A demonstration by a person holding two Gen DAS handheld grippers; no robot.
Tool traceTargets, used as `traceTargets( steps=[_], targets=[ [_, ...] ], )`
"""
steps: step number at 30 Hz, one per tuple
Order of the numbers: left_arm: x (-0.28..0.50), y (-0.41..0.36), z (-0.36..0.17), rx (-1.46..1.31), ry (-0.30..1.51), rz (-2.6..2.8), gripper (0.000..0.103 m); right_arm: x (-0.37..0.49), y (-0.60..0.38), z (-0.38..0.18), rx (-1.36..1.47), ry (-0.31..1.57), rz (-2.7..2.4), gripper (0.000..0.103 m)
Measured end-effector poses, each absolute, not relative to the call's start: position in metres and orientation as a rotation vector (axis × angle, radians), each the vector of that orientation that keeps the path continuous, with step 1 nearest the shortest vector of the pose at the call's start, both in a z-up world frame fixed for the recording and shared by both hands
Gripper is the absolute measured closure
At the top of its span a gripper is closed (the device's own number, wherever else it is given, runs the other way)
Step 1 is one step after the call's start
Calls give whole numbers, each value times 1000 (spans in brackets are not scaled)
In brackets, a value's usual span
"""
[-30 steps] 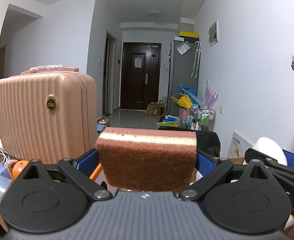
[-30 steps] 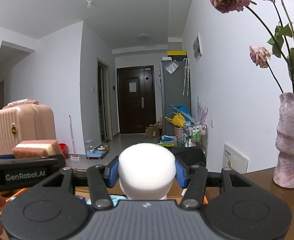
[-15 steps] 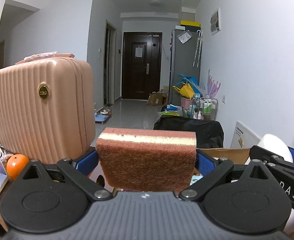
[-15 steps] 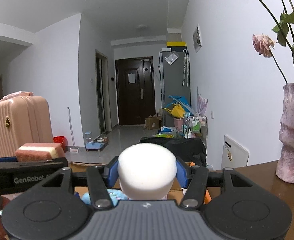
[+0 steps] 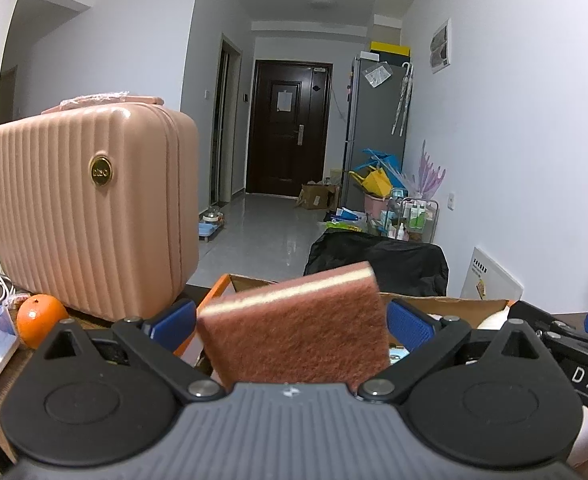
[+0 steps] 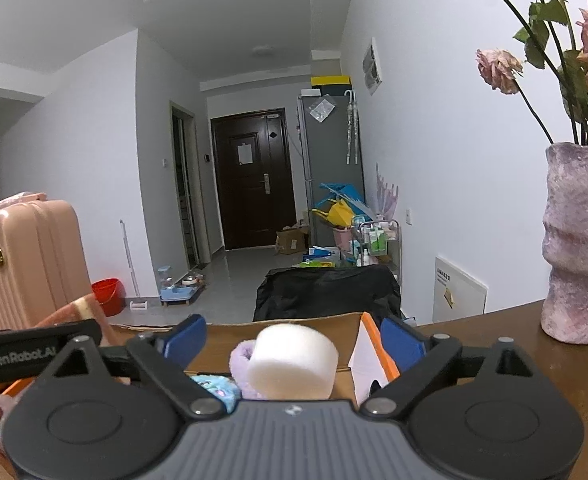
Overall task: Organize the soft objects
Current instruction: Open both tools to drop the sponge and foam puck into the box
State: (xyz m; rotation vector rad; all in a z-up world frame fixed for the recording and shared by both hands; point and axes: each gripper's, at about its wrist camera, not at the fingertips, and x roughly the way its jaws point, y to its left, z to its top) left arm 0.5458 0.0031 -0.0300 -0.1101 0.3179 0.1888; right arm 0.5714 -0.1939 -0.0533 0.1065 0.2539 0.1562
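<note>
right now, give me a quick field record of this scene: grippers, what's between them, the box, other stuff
left gripper: jaws spread, pads clear of the brown scouring sponge, which sits tilted between them
right gripper: jaws opening, pads clear of the white foam cylinder
white foam cylinder: lies on its side over the cardboard box, against a purple plush item
cardboard box: open, orange-edged flaps, soft items inside
table: brown wood
nearby: pink suitcase, orange, purple vase with dried roses

Brown scouring sponge (image 5: 298, 332) tilted; white foam cylinder (image 6: 292, 362) in box.
</note>
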Motion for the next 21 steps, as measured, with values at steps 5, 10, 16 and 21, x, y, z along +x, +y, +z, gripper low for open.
traceTargets(
  steps=[5, 10, 16, 21],
  targets=[
    [539, 6, -27, -127, 299, 189, 0, 572, -197, -52, 116, 246, 148, 3],
    [535, 9, -27, -125, 299, 190, 0, 570, -198, -52, 113, 247, 151, 2],
    [532, 8, -25, -116, 300, 184, 0, 564, -197, -53, 116, 245, 152, 0],
    [522, 10, -24, -99, 295, 177, 0, 555, -199, -53, 119, 241, 161, 0]
  ],
)
